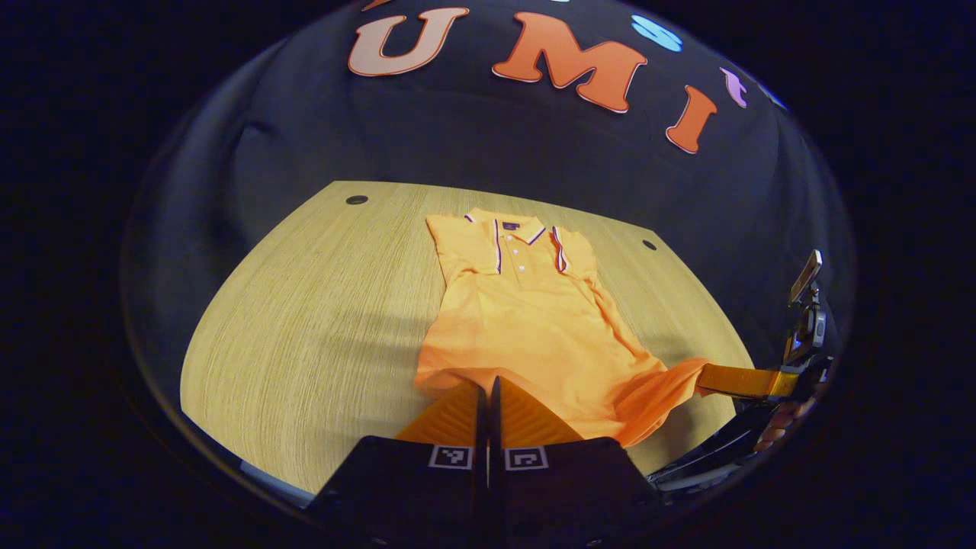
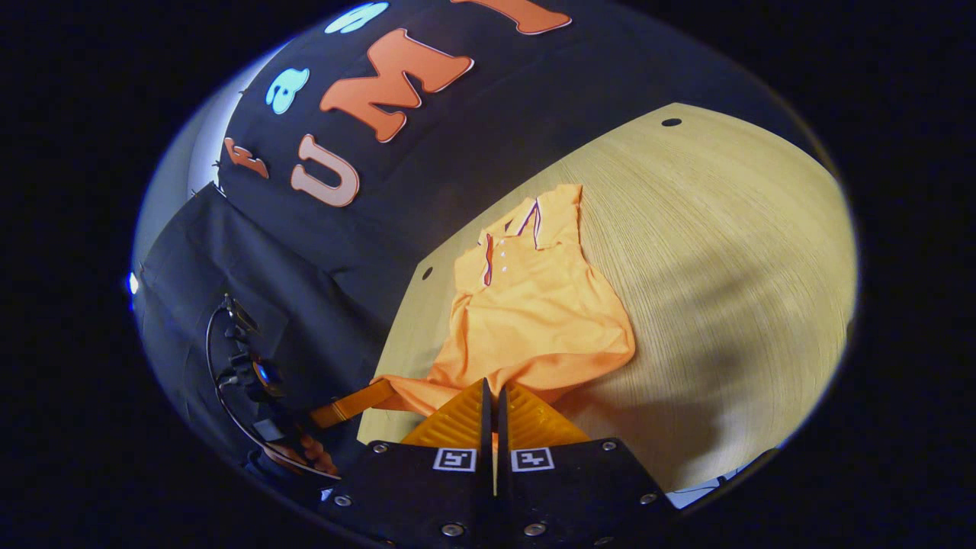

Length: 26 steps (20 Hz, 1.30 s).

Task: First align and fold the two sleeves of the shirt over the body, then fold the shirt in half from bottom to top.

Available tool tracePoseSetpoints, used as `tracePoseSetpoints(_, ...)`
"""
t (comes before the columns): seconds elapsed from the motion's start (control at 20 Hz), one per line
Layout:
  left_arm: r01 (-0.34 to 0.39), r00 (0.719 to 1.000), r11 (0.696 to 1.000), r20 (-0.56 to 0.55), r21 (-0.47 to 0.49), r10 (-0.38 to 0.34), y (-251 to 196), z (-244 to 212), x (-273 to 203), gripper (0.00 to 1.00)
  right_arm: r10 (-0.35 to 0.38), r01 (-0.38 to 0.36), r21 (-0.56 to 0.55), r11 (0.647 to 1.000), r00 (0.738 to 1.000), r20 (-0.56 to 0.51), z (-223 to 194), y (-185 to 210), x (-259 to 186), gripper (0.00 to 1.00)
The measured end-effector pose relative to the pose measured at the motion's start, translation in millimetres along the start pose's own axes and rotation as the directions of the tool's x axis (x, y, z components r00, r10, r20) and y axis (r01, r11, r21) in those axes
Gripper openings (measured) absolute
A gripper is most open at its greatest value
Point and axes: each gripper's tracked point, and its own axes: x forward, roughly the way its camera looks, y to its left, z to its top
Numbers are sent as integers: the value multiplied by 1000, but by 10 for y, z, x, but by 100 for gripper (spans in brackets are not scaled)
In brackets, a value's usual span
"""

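Observation:
An orange polo shirt (image 1: 526,320) lies face up on the wooden table (image 1: 305,320), collar at the far end, both sleeves folded in over the body. My left gripper (image 1: 488,393) is shut on the near hem by the shirt's left corner. At the right of the left gripper view, my right gripper (image 1: 705,379) is shut on the other hem corner, which is pulled out to a point. In the right gripper view the shirt (image 2: 526,313) runs away from my right gripper (image 2: 492,393), and the left gripper (image 2: 385,393) pinches the hem at the left.
The table (image 2: 724,267) has small dark holes near its far corners (image 1: 356,200) (image 1: 649,245). The black cloth wall stands close behind it. A hand (image 1: 778,427) holds the right gripper beyond the table's near right edge.

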Motion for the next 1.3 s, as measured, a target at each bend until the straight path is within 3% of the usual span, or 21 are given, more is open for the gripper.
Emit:
tracePoseSetpoints(0.5,60,994,997,83,45,-64,44,911,220,1,41,-42,2,999,986,161,943,421,267,2)
tracePoseSetpoints(1.0,96,993,990,60,107,-103,186,1823,948,1,-10,25,-65,998,977,215,1764,554,809,2)
tracePoseSetpoints(1.3,121,991,984,46,131,-128,292,2419,1543,1,-60,82,-83,993,968,245,2333,507,1360,2)
